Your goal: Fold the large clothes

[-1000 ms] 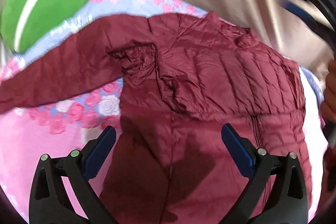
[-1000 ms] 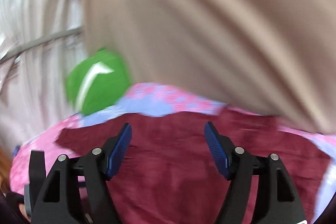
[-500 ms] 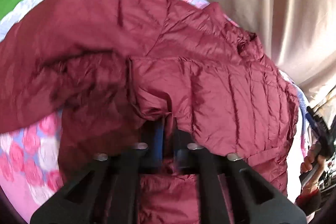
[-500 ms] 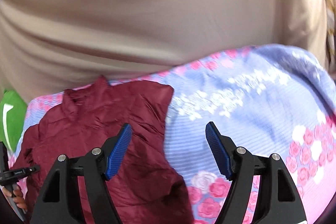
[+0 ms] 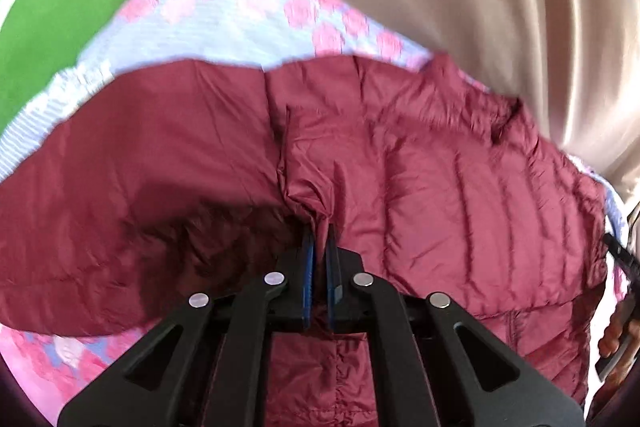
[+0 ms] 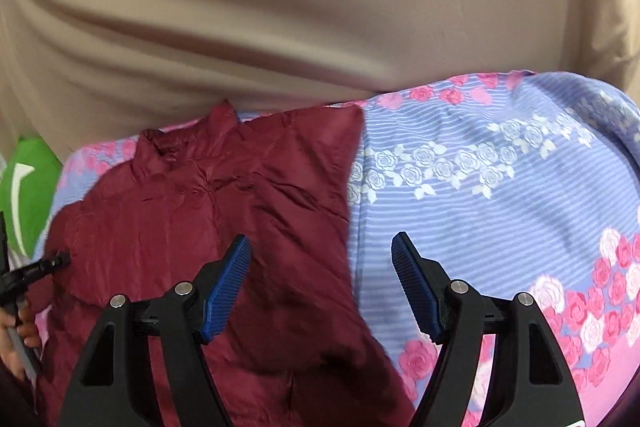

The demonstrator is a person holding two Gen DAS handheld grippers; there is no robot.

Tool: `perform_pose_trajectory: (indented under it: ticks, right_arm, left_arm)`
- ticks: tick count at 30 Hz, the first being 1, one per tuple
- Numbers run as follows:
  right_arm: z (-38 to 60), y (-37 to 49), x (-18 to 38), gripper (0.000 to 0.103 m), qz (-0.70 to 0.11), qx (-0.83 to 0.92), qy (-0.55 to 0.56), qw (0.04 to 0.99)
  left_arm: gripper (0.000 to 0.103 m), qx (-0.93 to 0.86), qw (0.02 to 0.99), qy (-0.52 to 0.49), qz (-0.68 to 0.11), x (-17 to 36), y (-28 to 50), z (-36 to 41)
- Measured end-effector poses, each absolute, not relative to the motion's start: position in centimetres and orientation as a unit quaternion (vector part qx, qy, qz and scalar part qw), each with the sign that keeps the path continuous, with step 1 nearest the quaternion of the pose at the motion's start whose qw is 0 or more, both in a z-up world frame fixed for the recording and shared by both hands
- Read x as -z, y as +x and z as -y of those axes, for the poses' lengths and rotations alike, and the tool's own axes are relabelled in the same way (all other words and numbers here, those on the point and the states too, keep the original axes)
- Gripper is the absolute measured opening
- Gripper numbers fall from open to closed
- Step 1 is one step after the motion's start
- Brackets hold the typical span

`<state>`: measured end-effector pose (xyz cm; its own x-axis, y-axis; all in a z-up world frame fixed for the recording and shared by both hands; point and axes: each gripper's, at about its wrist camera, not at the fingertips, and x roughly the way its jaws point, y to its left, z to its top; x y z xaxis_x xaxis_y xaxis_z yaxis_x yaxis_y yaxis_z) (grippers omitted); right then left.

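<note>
A dark red quilted jacket (image 5: 460, 187) lies spread on a flowered bedsheet (image 5: 248, 23). My left gripper (image 5: 319, 239) is shut on a pinch of the jacket near the armpit, and one sleeve (image 5: 140, 179) drapes over to the left of it. In the right wrist view the same jacket (image 6: 208, 211) covers the left half of the picture. My right gripper (image 6: 322, 259) is open, hanging just above the jacket's right edge with nothing between its blue pads (image 6: 228, 283). The jacket's collar (image 6: 220, 119) points toward the far side.
A beige curtain (image 6: 320, 7) hangs behind the bed. A green cushion (image 5: 52, 7) sits at the far left, also seen as a green cushion (image 6: 24, 187) in the right view. Blue and pink sheet (image 6: 500, 187) stretches right of the jacket. A hand (image 6: 16, 331) holds the other gripper at the left edge.
My left gripper closed on the jacket fabric and pulled it, lifting the sleeve across. My right gripper swung down from the curtain to the jacket's right edge, staying open.
</note>
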<state>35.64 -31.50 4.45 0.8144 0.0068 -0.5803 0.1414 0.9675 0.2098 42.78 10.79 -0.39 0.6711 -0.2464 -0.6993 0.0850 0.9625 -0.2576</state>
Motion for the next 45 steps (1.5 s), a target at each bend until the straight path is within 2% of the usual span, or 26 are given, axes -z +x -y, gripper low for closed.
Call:
perform_pose_trajectory:
  ticks: [2, 3, 4, 8, 11, 12, 16, 19, 21, 24, 27, 29, 35, 37, 38, 41, 44, 45]
  right_arm:
    - [31.5, 37.5, -4.3, 0.066, -0.320, 0.043, 0.121, 0.939]
    - [31.7, 38.3, -4.1, 0.036, -0.327, 0.043, 0.128, 0.935]
    - [32.1, 39.1, -3.9, 0.012, -0.335, 0.027, 0.147, 0.930]
    - [34.6, 39.5, -2.7, 0.010, -0.319, 0.032, 0.199, 0.926]
    - [35.3, 40.5, 0.5, 0.015, -0.351, 0.051, 0.188, 0.916]
    - [35.6, 40.2, 0.2, 0.023, -0.350, 0.059, 0.190, 0.915]
    - [35.6, 37.3, -3.0, 0.024, -0.308, 0.107, 0.191, 0.926]
    - [32.9, 35.1, -5.0, 0.022, -0.282, 0.061, 0.157, 0.945]
    - [30.5, 34.9, -4.7, 0.019, -0.300, 0.021, 0.119, 0.946]
    - [28.6, 35.7, -1.3, 0.013, -0.352, 0.032, 0.052, 0.934]
    - [31.7, 35.9, 1.7, 0.000, -0.374, 0.046, 0.103, 0.921]
    - [33.5, 35.2, 2.1, 0.000, -0.378, 0.039, 0.153, 0.912]
    - [33.8, 34.2, 1.6, 0.000, -0.386, 0.075, 0.115, 0.912]
    - [33.2, 34.2, -0.5, 0.009, -0.355, 0.095, 0.106, 0.924]
    - [33.0, 34.7, -1.7, 0.010, -0.341, 0.095, 0.105, 0.929]
    - [32.4, 37.4, -3.9, 0.010, -0.326, 0.093, 0.105, 0.935]
    - [32.3, 40.9, -3.7, 0.009, -0.334, 0.092, 0.109, 0.932]
    - [32.6, 42.0, -3.0, 0.001, -0.346, 0.101, 0.107, 0.927]
  left_arm:
    - [0.004, 0.092, 0.907, -0.102, -0.397, 1.0, 42.9, -10.4]
    - [0.004, 0.092, 0.908, -0.100, -0.397, 1.2, 43.0, -10.2]
    - [0.004, 0.096, 0.908, -0.098, -0.395, 1.2, 42.8, -10.0]
    - [0.004, 0.111, 0.905, -0.084, -0.401, 1.9, 43.1, -8.8]
    - [0.005, 0.113, 0.907, -0.060, -0.401, 2.8, 43.3, -7.2]
    - [0.006, 0.107, 0.910, -0.050, -0.397, 2.8, 43.2, -6.8]
    - [0.007, 0.107, 0.913, -0.053, -0.391, 2.8, 43.3, -6.8]
    - [0.007, 0.117, 0.909, -0.080, -0.391, 2.9, 43.6, -7.3]
    - [0.007, 0.118, 0.909, -0.086, -0.390, 2.9, 43.5, -7.4]
    - [0.010, 0.116, 0.910, -0.090, -0.388, 2.9, 43.3, -7.5]
    - [0.019, 0.130, 0.907, -0.102, -0.386, 3.0, 42.9, -8.0]
    - [0.019, 0.134, 0.907, -0.104, -0.386, 3.0, 42.8, -8.1]
    - [0.020, 0.133, 0.907, -0.102, -0.387, 3.1, 43.0, -8.2]
    - [0.020, 0.129, 0.908, -0.094, -0.387, 3.0, 42.9, -7.9]
    - [0.020, 0.129, 0.909, -0.090, -0.387, 3.0, 42.8, -7.8]
    - [0.021, 0.126, 0.910, -0.078, -0.387, 2.9, 42.9, -7.2]
    - [0.022, 0.127, 0.910, -0.078, -0.387, 2.8, 43.0, -7.0]
    - [0.024, 0.131, 0.909, -0.081, -0.386, 2.8, 43.0, -7.0]
